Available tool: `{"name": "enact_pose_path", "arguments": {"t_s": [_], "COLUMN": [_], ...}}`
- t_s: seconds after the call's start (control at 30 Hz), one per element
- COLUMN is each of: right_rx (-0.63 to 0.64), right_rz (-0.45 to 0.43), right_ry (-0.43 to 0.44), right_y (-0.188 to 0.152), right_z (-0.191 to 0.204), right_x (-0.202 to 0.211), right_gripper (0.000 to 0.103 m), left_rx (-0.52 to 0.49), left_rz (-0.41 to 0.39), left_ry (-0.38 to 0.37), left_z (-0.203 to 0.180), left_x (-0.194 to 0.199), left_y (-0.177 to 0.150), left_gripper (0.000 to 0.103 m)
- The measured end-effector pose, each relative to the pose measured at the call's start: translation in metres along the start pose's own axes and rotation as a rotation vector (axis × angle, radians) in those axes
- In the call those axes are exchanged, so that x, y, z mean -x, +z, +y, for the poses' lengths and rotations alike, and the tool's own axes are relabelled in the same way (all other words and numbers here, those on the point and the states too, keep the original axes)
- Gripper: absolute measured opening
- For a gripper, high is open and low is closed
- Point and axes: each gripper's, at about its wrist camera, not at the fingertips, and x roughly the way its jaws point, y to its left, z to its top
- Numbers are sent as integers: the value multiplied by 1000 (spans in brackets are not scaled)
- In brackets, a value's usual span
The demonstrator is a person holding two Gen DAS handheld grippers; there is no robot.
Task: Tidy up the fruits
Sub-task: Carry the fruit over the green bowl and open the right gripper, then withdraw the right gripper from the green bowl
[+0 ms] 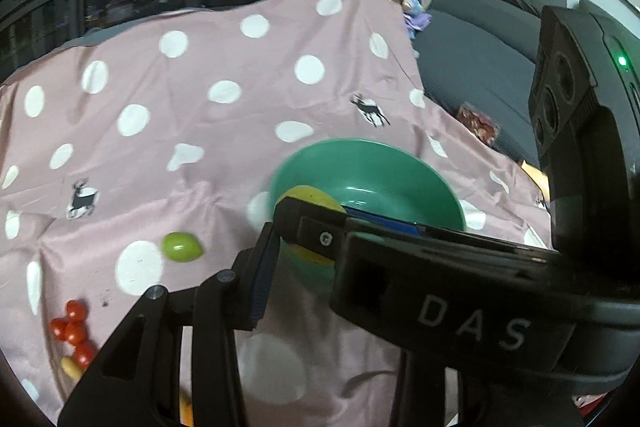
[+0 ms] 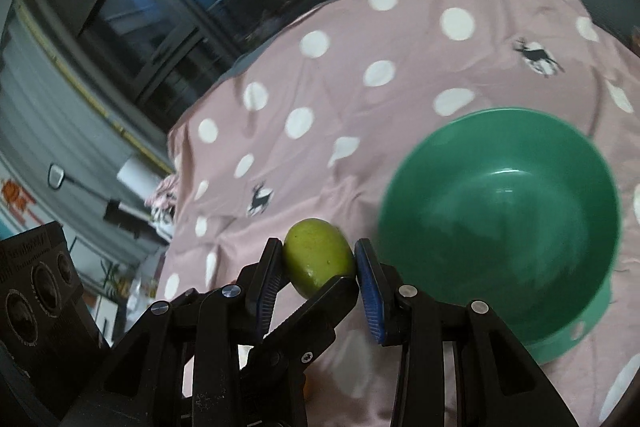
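1. At the far left of the left wrist view, a cluster of cherry tomatoes (image 1: 74, 327) lies on the pink spotted cloth (image 1: 160, 147). A small yellow fruit (image 1: 71, 369) touches the cluster's lower end.
2. To their right, a loose green fruit (image 1: 182, 247) rests alone on the cloth, well apart from the green bowl (image 1: 400, 163).
3. Next comes the left tool (image 1: 308, 255). Only one blue-padded finger (image 1: 262, 275) shows, and its tip is just beside the yellow-green fruit (image 1: 308, 197). The other finger is hidden behind the right tool, so I cannot tell how wide the left tool stands.
4. The yellow-green fruit sits at the bowl's near-left rim in this view. A black finger of the right tool crosses in front of it.
5. In the right wrist view, the right tool (image 2: 320, 261) is closed on this fruit, with one blue pad pressing each side. The fruit is above the cloth, just left of the bowl and outside it. A black finger from the left tool passes under it.
6. The bowl stands upright on the cloth. No fruit shows in the part of its inside that is visible.
7. At the far right of the left wrist view, the right tool's body is marked "DAS". A grey sofa (image 1: 480, 75) is behind it.
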Motion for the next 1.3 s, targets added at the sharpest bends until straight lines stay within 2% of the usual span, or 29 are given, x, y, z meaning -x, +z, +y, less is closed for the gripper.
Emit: {"name": "enact_pose_path", "arguments": {"t_s": [0.27, 0.5, 0.77, 0.87, 1.0, 1.13, 1.3], "right_rx": [-125, -204, -227, -227, -214, -154, -103], "right_rz": [-36, -60, -117, -170, -179, -203, -210], "right_ry": [-28, -83, -247, -324, -337, -434, -553], "right_y": [4, 5, 3, 3, 1, -1, -2], "right_z": [-37, -55, -55, -53, -56, -50, -47], "right_x": [6, 6, 5, 9, 17, 13, 2], "right_gripper": [40, 40, 39, 39, 44, 52, 52], "left_rx": [-39, -13, 56, 77, 114, 150, 235], "left_rz": [50, 92, 100, 83, 69, 53, 38], "left_ry": [-59, -140, -149, -120, -51, 75, 206], "left_z": [-25, -30, -13, 2, 26, 60, 106], "left_x": [-33, -55, -50, -35, -12, 17, 53], "left_y": [7, 8, 7, 3, -8, -24, -50], "left_gripper": [38, 35, 37, 37, 42, 46, 47]}}
